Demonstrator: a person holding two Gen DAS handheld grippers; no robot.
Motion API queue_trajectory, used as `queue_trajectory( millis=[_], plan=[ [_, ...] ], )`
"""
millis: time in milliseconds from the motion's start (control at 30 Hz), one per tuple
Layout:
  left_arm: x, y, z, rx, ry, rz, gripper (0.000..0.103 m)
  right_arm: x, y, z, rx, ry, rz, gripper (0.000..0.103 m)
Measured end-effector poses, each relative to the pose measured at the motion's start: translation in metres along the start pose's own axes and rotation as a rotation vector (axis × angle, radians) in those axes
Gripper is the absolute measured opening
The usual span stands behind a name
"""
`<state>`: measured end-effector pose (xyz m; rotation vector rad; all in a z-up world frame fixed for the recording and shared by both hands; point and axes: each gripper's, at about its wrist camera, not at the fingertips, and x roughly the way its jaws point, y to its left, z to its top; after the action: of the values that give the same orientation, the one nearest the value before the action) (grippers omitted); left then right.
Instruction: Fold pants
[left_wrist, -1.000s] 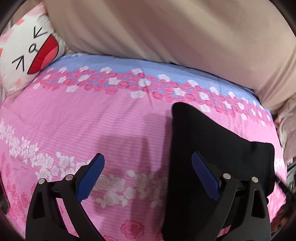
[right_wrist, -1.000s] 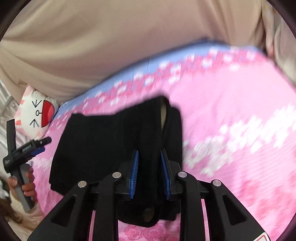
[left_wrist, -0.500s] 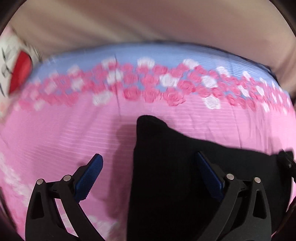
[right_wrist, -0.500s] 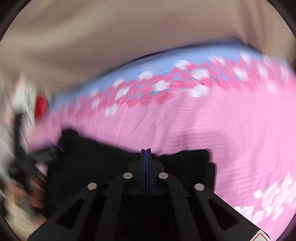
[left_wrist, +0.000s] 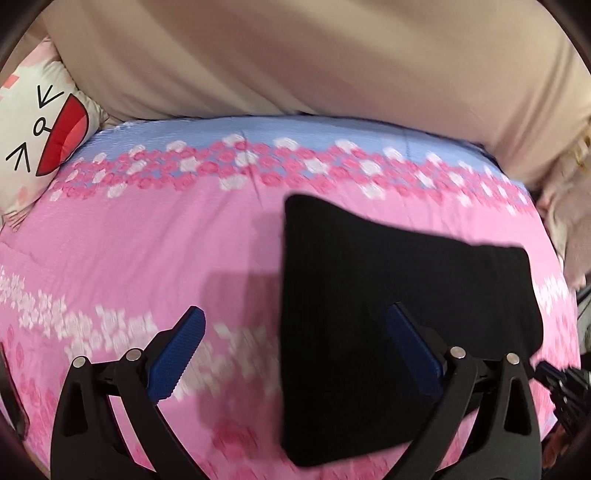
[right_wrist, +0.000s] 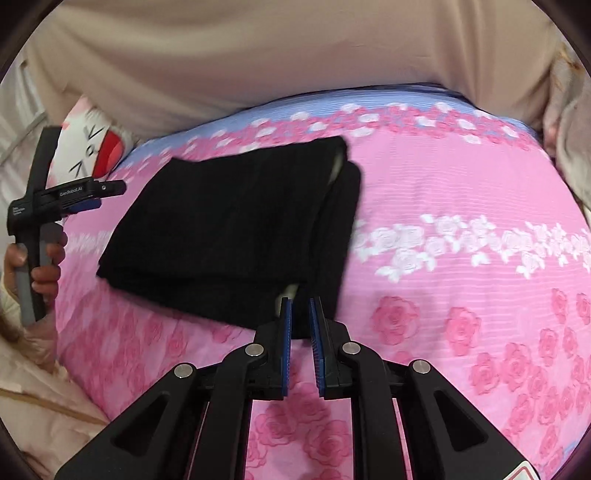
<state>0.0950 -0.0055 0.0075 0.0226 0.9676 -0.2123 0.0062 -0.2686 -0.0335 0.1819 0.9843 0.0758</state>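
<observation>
Right wrist view: folded black knit pants (right_wrist: 236, 229) on pink rose-print bedsheet (right_wrist: 461, 277); right gripper (right_wrist: 300, 314) jaws slightly parted, empty; left gripper (left_wrist: 295, 332) jaws spread wide

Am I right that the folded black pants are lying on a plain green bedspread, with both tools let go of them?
Not quite. The pants lie on a pink bedspread printed with roses, not plain green; the right wrist view shows it. Both the left tool and right tool have indeed let go.
</observation>
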Motion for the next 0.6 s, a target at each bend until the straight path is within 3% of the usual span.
queue_trajectory(
  millis=[200, 400, 533, 567, 600],
  plan=[
    [-0.001, -0.035, -0.031, 0.081, 0.060, -0.054, 0.097, 0.012, 0.001, 0.015, 0.001, -0.028, 0.012, 0.013],
    [-0.013, -0.112, -0.052, 0.384, 0.006, -0.153, 0.098, 0.009, -0.002, 0.037, 0.063, -0.072, 0.216, 0.013],
    [0.015, -0.154, -0.057, 0.510, 0.005, -0.091, 0.098, 0.014, 0.006, 0.047, 0.034, -0.078, 0.237, 0.013],
    [0.023, -0.160, -0.055, 0.509, 0.015, -0.100, 0.094, 0.018, 0.007, 0.048, 0.036, -0.071, 0.252, 0.013],
    [0.028, -0.163, -0.052, 0.498, 0.028, -0.121, 0.077, 0.020, 0.007, 0.049, 0.040, -0.066, 0.252, 0.013]
  ],
)
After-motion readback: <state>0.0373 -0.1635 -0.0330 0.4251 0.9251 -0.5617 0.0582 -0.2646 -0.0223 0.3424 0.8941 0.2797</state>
